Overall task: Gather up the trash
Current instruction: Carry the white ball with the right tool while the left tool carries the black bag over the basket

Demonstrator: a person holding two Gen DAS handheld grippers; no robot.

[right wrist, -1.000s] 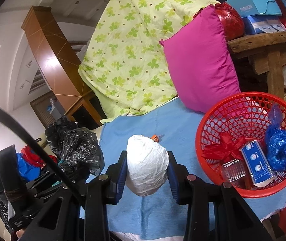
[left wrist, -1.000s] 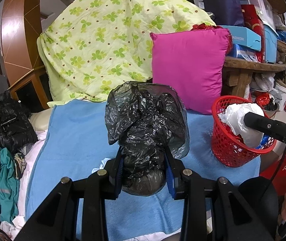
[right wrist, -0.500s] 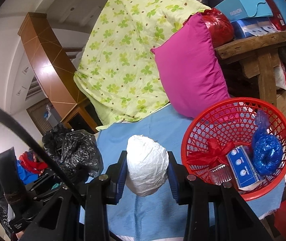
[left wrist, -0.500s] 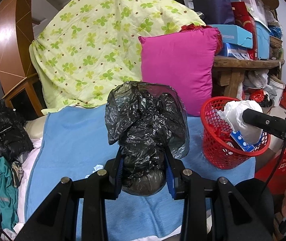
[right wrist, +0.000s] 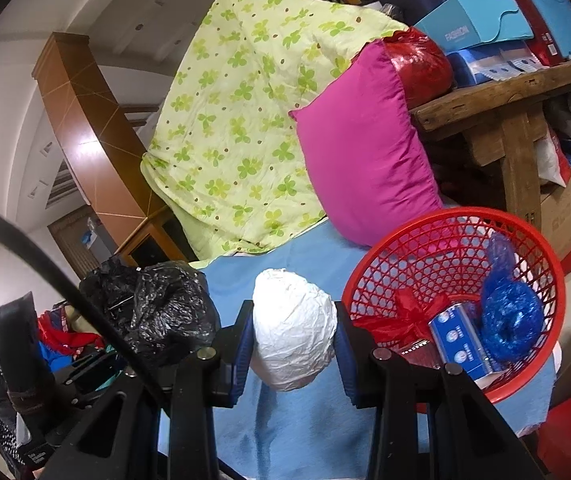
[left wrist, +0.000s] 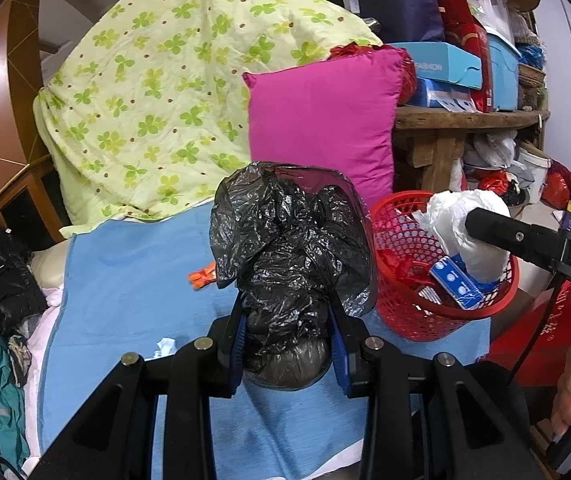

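A: Cluttered room: a blue cloth (left wrist: 125,280) covers the surface, with a green-flowered quilt (left wrist: 157,92) and pink pillow (left wrist: 317,120) behind.

B: And the grippers?

A: The left gripper (left wrist: 289,346) clamps a crumpled black bag (left wrist: 289,248). The right gripper (right wrist: 294,344) squeezes a white wad (right wrist: 293,324), just beside the red basket (right wrist: 425,236) holding other trash.

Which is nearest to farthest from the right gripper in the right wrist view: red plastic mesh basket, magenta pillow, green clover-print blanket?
From the right gripper:
1. Red plastic mesh basket, just right of the fingers.
2. Magenta pillow, behind the basket, upright.
3. Green clover-print blanket, draped at the back, left of the pillow.
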